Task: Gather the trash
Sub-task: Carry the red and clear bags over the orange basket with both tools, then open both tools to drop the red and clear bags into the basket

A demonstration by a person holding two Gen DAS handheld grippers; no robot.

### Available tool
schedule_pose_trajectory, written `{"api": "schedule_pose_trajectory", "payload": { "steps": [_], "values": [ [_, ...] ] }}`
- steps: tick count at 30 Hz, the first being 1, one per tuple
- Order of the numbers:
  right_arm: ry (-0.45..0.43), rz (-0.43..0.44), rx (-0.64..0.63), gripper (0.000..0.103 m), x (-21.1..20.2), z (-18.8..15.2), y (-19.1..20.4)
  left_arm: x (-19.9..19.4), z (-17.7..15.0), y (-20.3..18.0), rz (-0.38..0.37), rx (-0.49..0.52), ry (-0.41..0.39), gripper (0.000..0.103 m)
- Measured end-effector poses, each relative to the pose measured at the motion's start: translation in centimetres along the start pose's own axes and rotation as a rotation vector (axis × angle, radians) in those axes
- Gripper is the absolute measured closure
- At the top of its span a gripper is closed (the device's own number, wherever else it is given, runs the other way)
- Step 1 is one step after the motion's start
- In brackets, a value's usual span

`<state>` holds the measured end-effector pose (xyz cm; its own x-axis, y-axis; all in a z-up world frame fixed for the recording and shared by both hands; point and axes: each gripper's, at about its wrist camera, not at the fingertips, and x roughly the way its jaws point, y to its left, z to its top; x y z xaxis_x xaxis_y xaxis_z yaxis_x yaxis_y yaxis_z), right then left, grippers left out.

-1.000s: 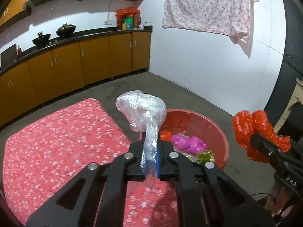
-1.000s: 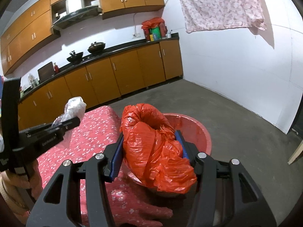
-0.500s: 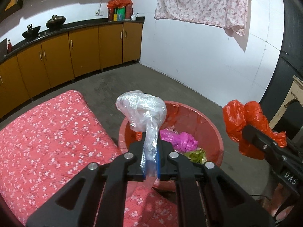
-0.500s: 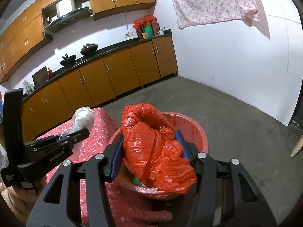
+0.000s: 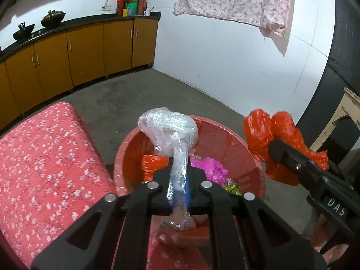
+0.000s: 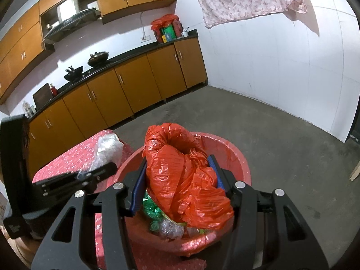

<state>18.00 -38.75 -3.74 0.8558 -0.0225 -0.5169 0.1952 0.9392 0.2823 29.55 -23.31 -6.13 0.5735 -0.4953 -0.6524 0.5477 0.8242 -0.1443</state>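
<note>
The left tongs (image 5: pixel 178 191) tilt downward, clenched tight on the twisted neck of a clear plastic bag (image 5: pixel 168 130), whose crumpled, puffed body stands up just ahead of the fingertips. The right tongs (image 6: pixel 180 180) also slope down, their jaws half spread and grasping a bulky, wrinkled orange bag (image 6: pixel 184 175) that fills the gap between the blue pads (image 6: pixel 138 186) and spills out over them.

Compared with a second ago, both tongs have come forward and lower: the red basin (image 5: pixel 238 139) now lies directly beneath and ahead of them, and the flowered red cloth (image 5: pixel 45 164) has slid off to the left.

Below the left tongs the basin holds a pink bag (image 5: pixel 213 168), a scrap of orange plastic (image 5: pixel 153 164) and green foil (image 6: pixel 153 211). The two held bags hang above the basin.
</note>
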Motion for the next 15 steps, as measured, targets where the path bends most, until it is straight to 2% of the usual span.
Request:
{"api": "schedule_pose_trajectory", "payload": {
  "steps": [11,15],
  "values": [
    [-0.012,0.03,0.024,0.051,1.7,0.6,0.0,2.7,-0.4,0.8,-0.019,-0.025,0.035,0.094],
    [-0.015,0.042,0.027,0.046,1.9,0.5,0.0,3.2,-0.7,1.1,-0.02,-0.033,0.053,0.089]
  ]
}}
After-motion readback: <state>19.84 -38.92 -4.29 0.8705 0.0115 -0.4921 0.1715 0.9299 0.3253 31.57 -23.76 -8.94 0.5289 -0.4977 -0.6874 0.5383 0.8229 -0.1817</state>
